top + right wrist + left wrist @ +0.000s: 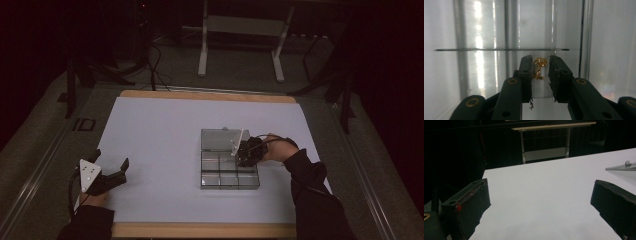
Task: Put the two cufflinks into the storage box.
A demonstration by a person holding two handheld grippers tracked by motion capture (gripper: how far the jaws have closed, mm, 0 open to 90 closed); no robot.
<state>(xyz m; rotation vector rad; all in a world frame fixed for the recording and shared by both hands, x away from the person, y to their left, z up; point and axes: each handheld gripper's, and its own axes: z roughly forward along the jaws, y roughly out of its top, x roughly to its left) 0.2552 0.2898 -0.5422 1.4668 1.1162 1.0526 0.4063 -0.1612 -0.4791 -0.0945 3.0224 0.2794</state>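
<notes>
A clear plastic box with several compartments (206,172) lies on the white table sheet, its lid (220,139) folded open at the back. My right gripper (248,152) reaches down into a compartment on the box's right side. In the right gripper view its jaws (541,58) stand a little apart, and a small gold metal piece (540,62) sits between them, near the left pad and with a thin gap to the right pad. My left gripper (111,159) rests at the table's left front, wide open with nothing between its jaws (541,192).
The white sheet (160,130) covers the wooden table top. A metal frame stand (240,30) is on the floor beyond the far edge. The box lid's corner (624,166) shows at the right of the left gripper view.
</notes>
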